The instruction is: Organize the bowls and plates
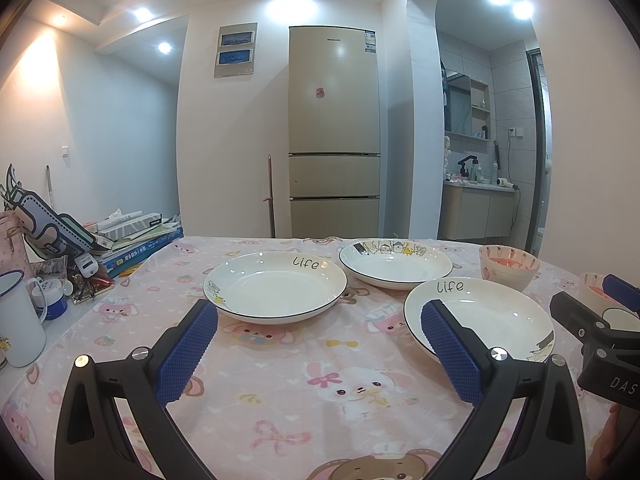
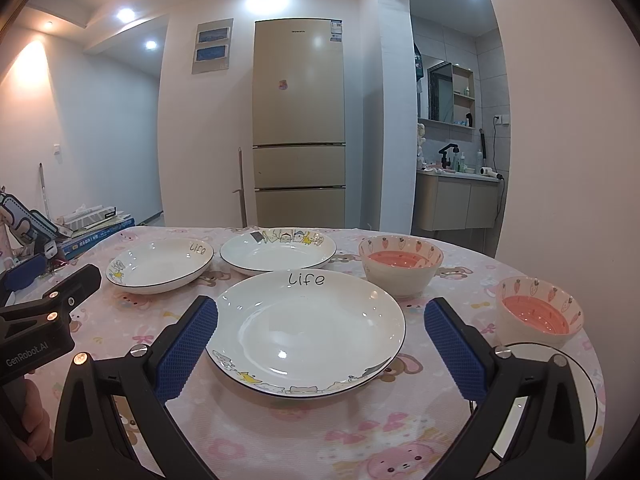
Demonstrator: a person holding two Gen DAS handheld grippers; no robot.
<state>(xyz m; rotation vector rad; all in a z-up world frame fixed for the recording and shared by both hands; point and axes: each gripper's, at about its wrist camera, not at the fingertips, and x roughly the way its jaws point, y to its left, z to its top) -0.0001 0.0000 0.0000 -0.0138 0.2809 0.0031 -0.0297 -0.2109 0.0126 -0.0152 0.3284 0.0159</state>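
Observation:
Three white deep plates lie on the pink cartoon tablecloth: a left one marked "Life" (image 1: 276, 286) (image 2: 160, 266), a far one with a cartoon rim (image 1: 396, 264) (image 2: 278, 250), and a near one marked "Life" (image 1: 492, 316) (image 2: 306, 328). A fourth plate (image 2: 584, 392) shows partly under my right finger. Two carrot-print bowls with pink insides stand on the right, one farther (image 1: 508, 266) (image 2: 400, 264) and one nearer (image 2: 538, 312). My left gripper (image 1: 320, 310) hovers open between the left and near plates, holding nothing. My right gripper (image 2: 320, 308) is open, its fingers either side of the near plate.
Stacked books (image 1: 136, 240), a white enamel mug (image 1: 18, 320) and small clutter (image 1: 80, 276) crowd the table's left side. A beige fridge (image 1: 334, 132) stands beyond the far table edge. A hand (image 2: 34, 420) holds the left gripper's body (image 2: 48, 292).

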